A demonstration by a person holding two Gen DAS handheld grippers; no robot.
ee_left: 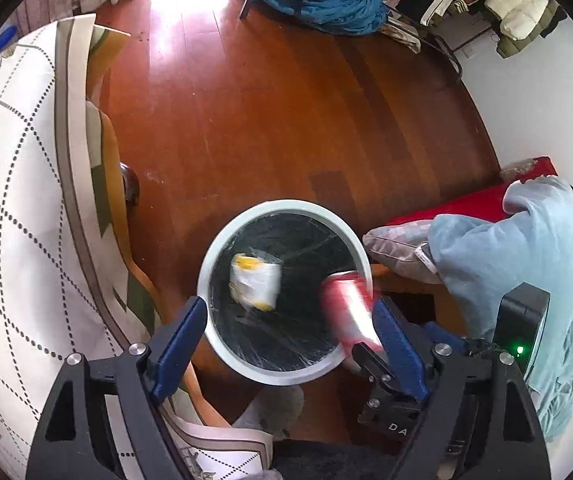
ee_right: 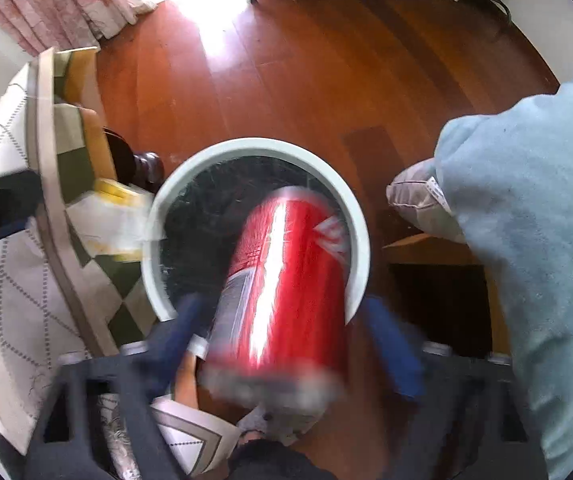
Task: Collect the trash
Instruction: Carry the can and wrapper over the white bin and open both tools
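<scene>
Dropping red metal can [ee_right: 282, 276] and white-yellow wrapper [ee_left: 255, 280] into round white bin [ee_left: 222, 240], both grippers' fingers [ee_left: 178, 344] spread; almost done.

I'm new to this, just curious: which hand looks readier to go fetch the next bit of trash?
Probably left: the left tongs stand open and empty, the wrapper loose over the bin. The right tongs have the red can between them.
</scene>
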